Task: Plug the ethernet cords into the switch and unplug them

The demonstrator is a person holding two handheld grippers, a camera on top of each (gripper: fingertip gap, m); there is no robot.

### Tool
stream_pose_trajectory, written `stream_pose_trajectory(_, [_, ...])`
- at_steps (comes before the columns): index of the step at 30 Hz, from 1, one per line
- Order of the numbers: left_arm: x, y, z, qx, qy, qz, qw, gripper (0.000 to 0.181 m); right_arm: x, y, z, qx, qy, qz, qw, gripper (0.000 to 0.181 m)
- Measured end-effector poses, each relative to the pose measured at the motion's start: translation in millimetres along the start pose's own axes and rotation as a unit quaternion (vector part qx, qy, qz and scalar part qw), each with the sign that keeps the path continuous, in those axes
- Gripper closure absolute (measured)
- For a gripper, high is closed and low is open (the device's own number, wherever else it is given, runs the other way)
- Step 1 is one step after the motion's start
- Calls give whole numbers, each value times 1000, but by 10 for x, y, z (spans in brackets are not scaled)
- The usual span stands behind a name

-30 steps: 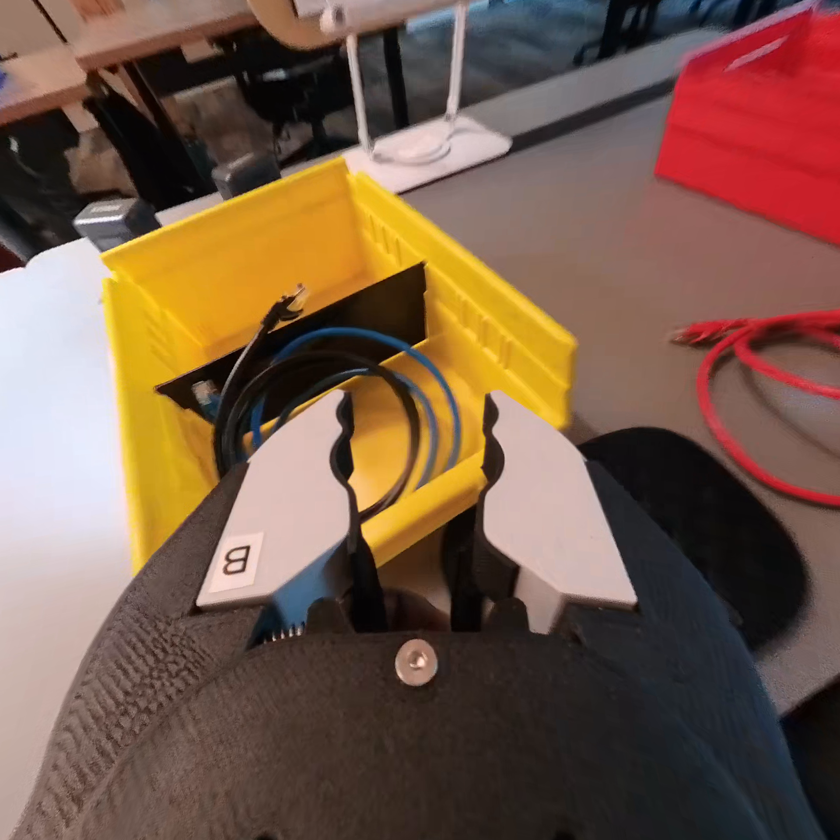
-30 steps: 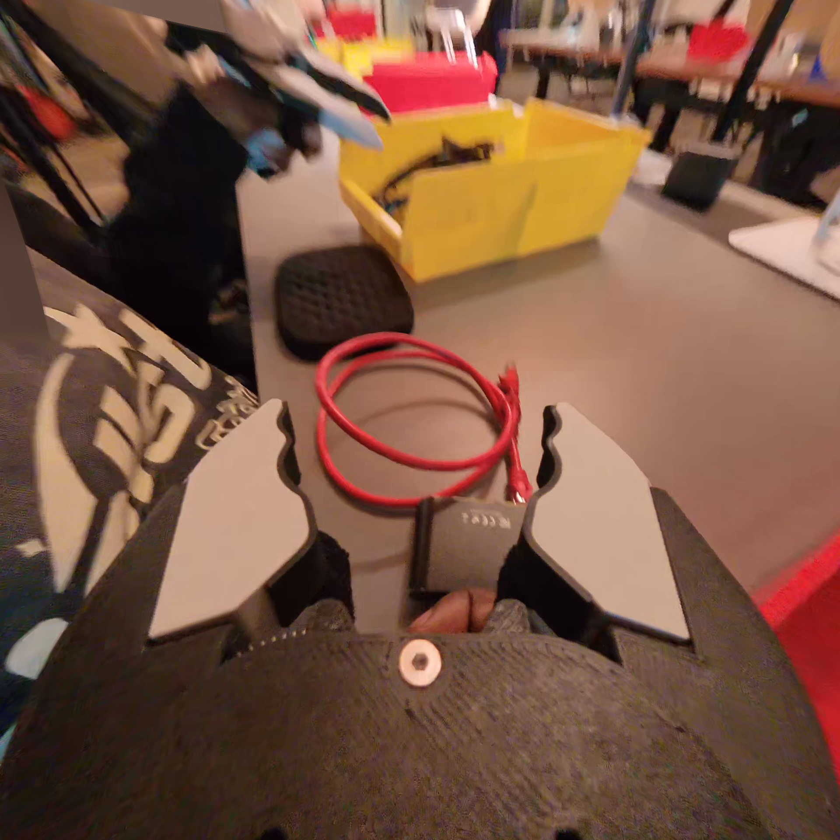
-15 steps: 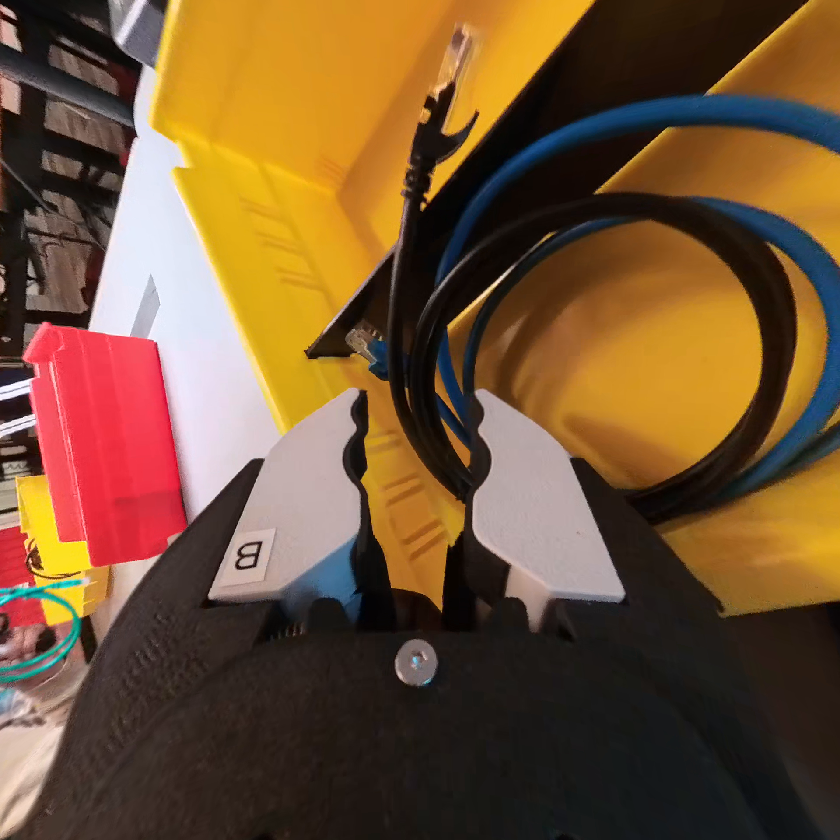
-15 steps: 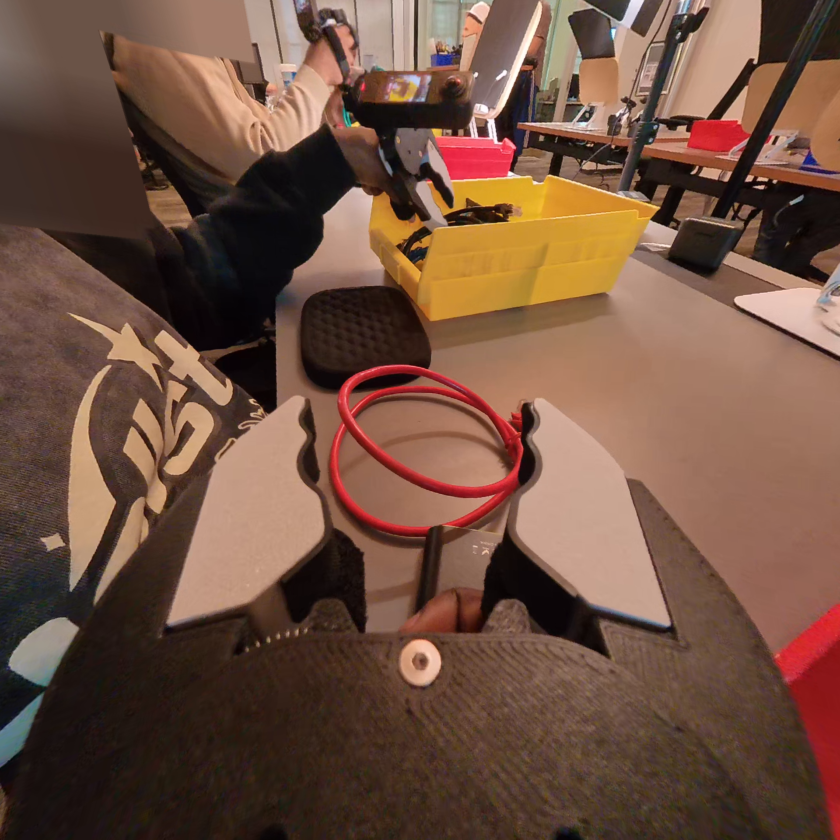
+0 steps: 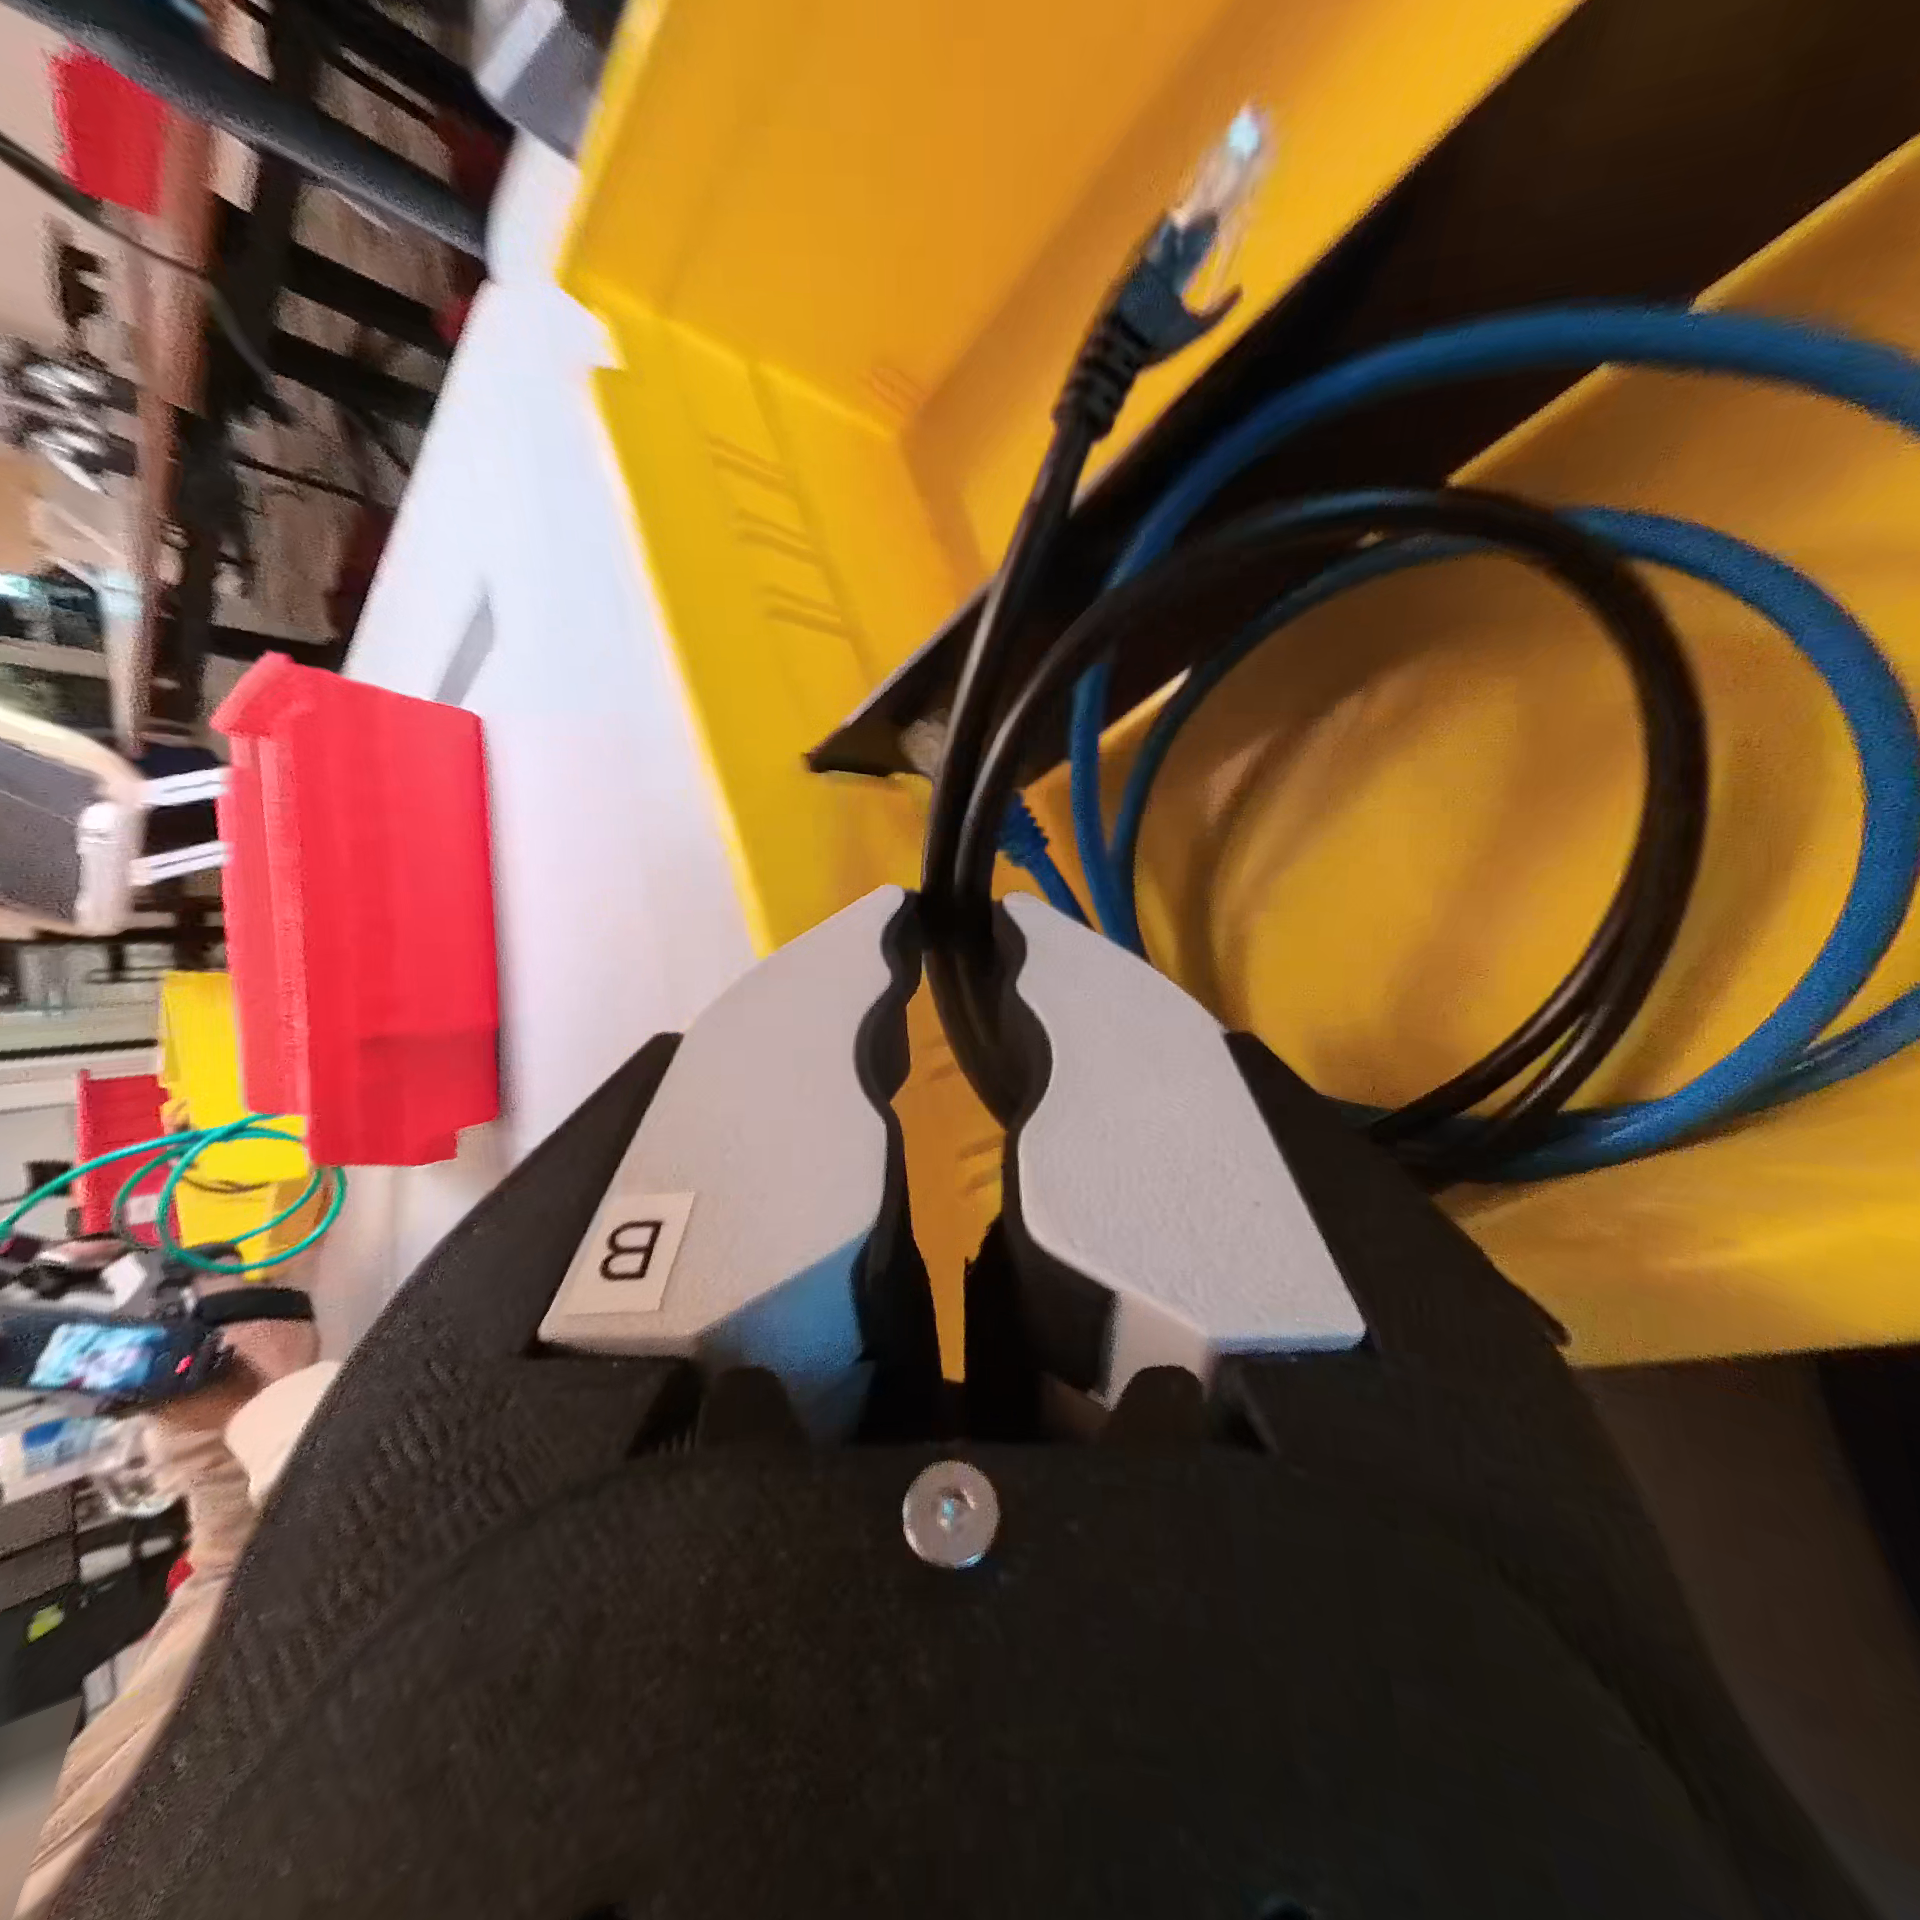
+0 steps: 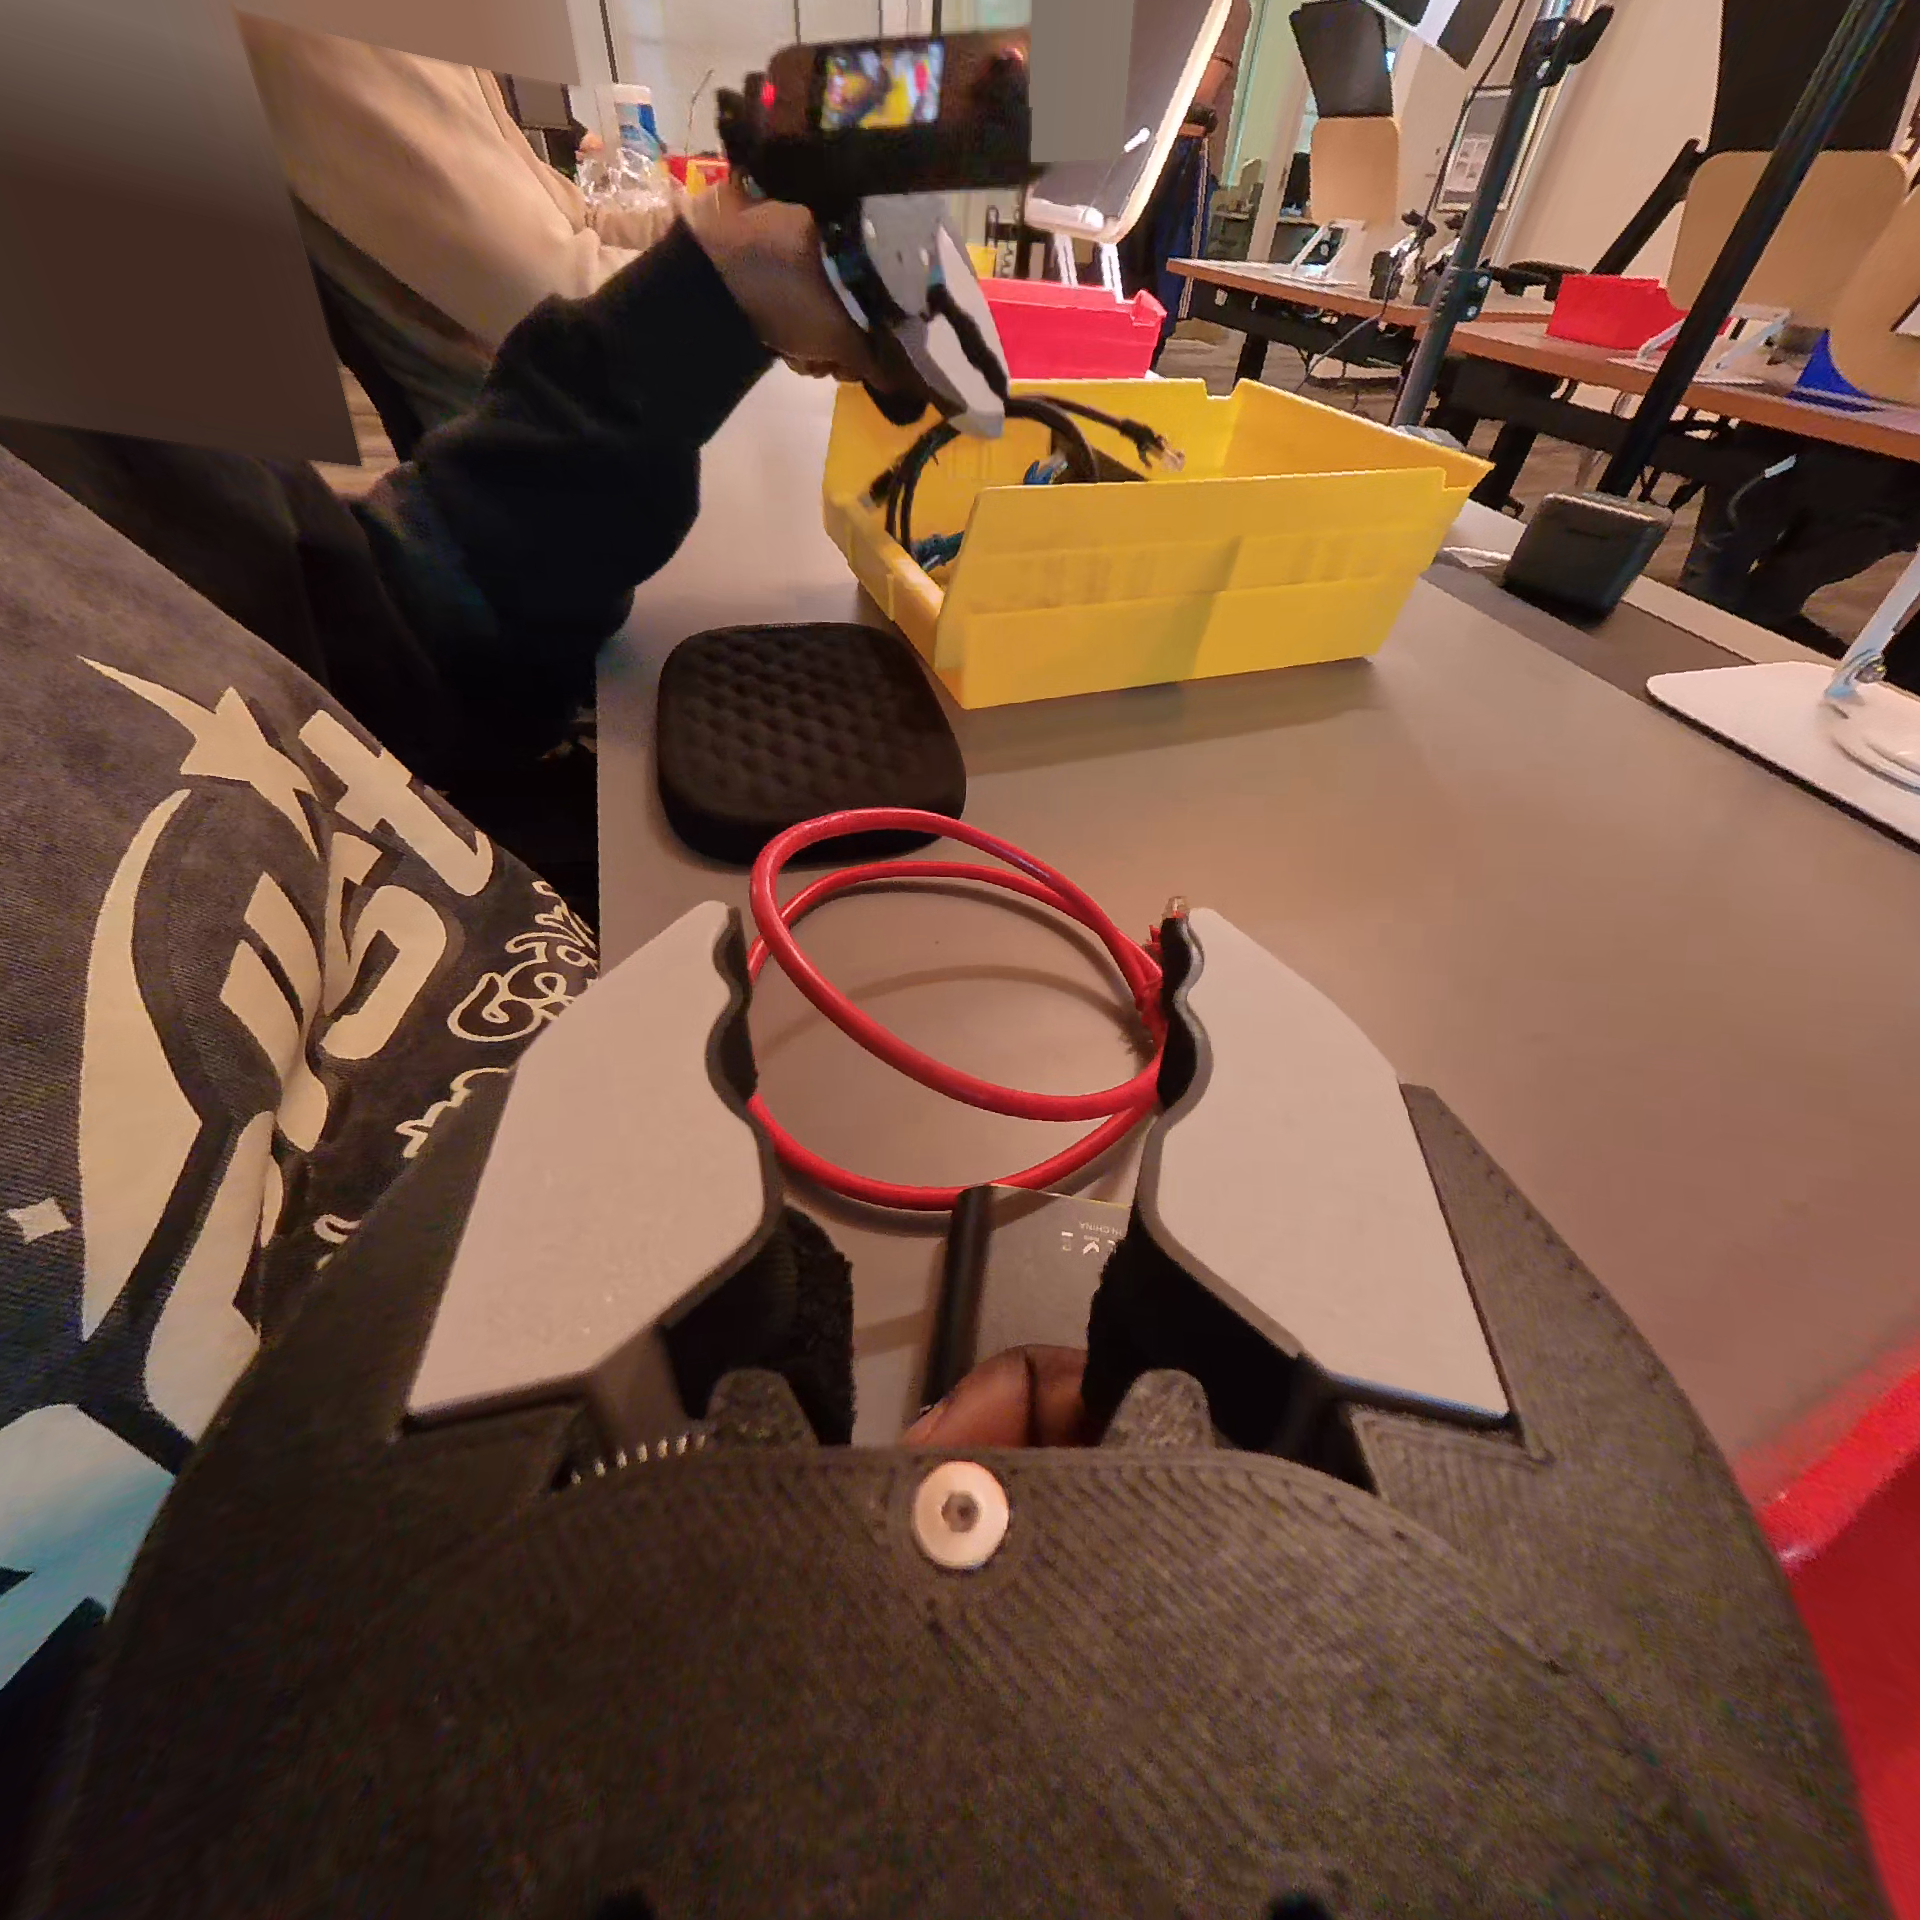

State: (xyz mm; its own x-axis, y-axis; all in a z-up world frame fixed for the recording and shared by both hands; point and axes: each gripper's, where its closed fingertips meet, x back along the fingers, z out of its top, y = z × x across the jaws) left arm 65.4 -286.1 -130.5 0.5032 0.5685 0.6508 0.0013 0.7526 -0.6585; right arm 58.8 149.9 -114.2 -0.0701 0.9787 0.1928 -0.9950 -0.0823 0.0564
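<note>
Item 1: your left gripper (image 5: 961, 935), tipped into the yellow bin (image 5: 935, 343), fingers pinched together on the black ethernet cord (image 5: 1049, 540). Its coil lies in the near compartment of the bin; its clear-tipped plug (image 5: 1195, 249) stands free above the black divider (image 5: 1558, 208).

Item 2: blue ethernet cord (image 5: 1849, 727), coiled in the same compartment, looped around and under the black one, touching it.

Item 3: your right gripper (image 6: 961, 997), low over the grey table (image 6: 1455, 935), fingers wide apart, holding nothing.

Item 4: red ethernet cord (image 6: 894, 1029), coiled flat on the table just ahead of the right gripper, between its fingers in that view.

Item 5: dark flat box, likely the switch (image 6: 1023, 1247), mostly hidden behind the right finger, just beside the red coil; you cannot see its ports.

Item 6: black textured pad (image 6: 805, 727), on the table between the red coil and the bin.
</note>
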Motion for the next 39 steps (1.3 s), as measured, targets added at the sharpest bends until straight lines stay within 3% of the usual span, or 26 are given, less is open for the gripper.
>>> stream_pose_trajectory(4, [520, -254, 270, 27, 115, 98, 988, 169, 2, 3, 35, 5, 16, -4, 1000, 107])
stream_pose_trajectory(8, [1306, -295, 719, 0, 297, 212, 931, 169, -5, 4, 79, 12, 43, -9, 999, 107])
stream_pose_trajectory(10, [1635, -95, 906, -22, 365, 237, 900, 170, -3, 12, 152, 26, 80, -19, 996, 107])
stream_pose_trajectory(13, [1994, 412, 1121, -76, 434, 252, 862, 170, 91, -1, 400, 75, 194, -48, 977, 113])
stream_pose_trajectory(16, [2250, 1004, 1273, -148, 487, 253, 823, 170, 206, -60, 567, 206, 248, -116, 940, 119])
stream_pose_trajectory(19, [2415, 1453, 1348, -213, 518, 243, 792, 170, 239, -180, 632, 399, 215, -198, 869, 126])
stream_pose_trajectory(21, [2502, 1650, 1372, -237, 536, 221, 780, 170, 250, -237, 680, 478, 199, -236, 823, 128])
stream_pose_trajectory(29, [2634, 2047, 1355, -271, 568, 123, 768, 170, 131, -303, 664, 647, 112, -283, 699, 128])
stream_pose_trajectory(33, [2652, 2143, 1348, -283, 574, 97, 763, 170, 105, -289, 665, 672, 93, -289, 676, 143])
stream_pose_trajectory(36, [2661, 2184, 1352, -285, 577, 83, 761, 170, 94, -315, 666, 681, 89, -283, 670, 165])
stream_pose_trajectory(39, [2659, 2199, 1351, -282, 584, 60, 759, 170, 92, -279, 644, 657, 74, -275, 698, 167])
